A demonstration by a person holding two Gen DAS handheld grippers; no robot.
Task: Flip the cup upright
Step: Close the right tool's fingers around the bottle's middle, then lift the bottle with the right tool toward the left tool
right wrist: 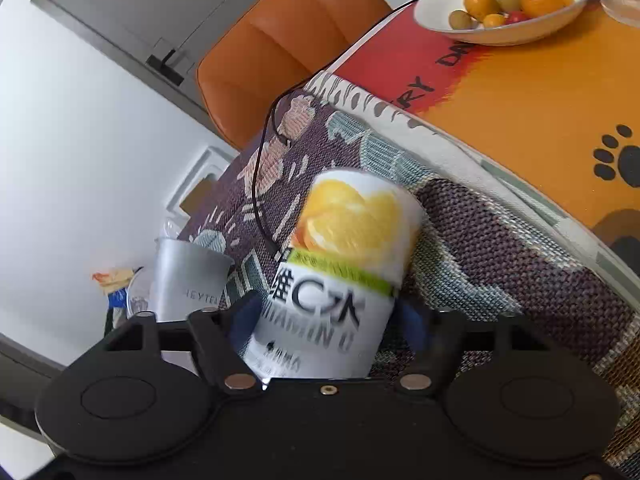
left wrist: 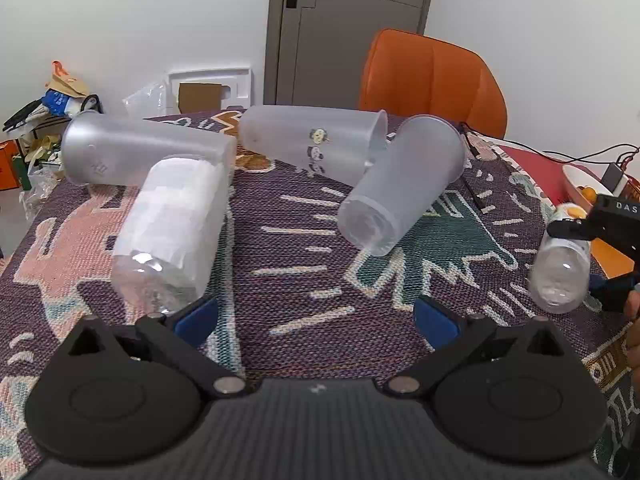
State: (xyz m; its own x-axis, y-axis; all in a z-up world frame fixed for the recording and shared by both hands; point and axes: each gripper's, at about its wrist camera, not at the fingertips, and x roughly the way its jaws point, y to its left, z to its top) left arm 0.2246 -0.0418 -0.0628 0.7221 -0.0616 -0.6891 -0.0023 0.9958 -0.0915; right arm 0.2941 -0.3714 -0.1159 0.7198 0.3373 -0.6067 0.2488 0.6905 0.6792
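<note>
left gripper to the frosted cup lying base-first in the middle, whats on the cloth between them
Only bare patterned tablecloth lies between the open left gripper and the frosted cup, as the left wrist view shows. The clear bottle lies off to the left of that stretch.

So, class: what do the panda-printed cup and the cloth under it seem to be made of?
Panda-printed cup: probably frosted plastic, since it is translucent, matte and thin at the rim. Tablecloth: seemingly woven fabric, given its coarse visible weave and patterned threads.

A woven patterned cloth (left wrist: 280, 240) covered the table. Three frosted cups (left wrist: 400, 184) and a clear bottle (left wrist: 172, 232) lay on it.
</note>
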